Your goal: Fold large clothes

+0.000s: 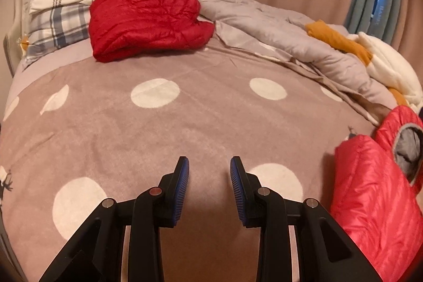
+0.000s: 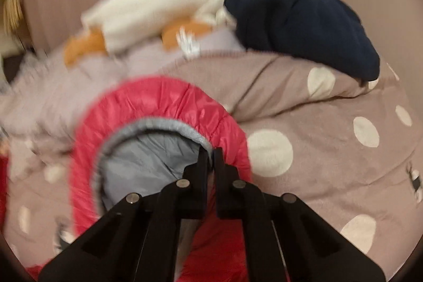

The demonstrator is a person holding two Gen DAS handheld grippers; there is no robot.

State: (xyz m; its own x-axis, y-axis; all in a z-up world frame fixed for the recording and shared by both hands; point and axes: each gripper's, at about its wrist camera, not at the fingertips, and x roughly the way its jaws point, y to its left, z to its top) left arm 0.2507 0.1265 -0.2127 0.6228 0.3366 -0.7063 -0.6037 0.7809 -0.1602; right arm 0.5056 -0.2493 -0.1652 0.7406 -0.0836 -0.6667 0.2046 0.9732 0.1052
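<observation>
Open left tool [image 1: 209,163] above polka-dot blanket [image 1: 185,128]

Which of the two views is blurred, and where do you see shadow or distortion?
Left wrist view: sharp; the left gripper casts a soft shadow on the dotted blanket, and the fisheye bends the bed outline. Right wrist view: motion blur smears the white garment and the pink jacket; only the right gripper stays fairly crisp. Warm, dim light in both.
</observation>
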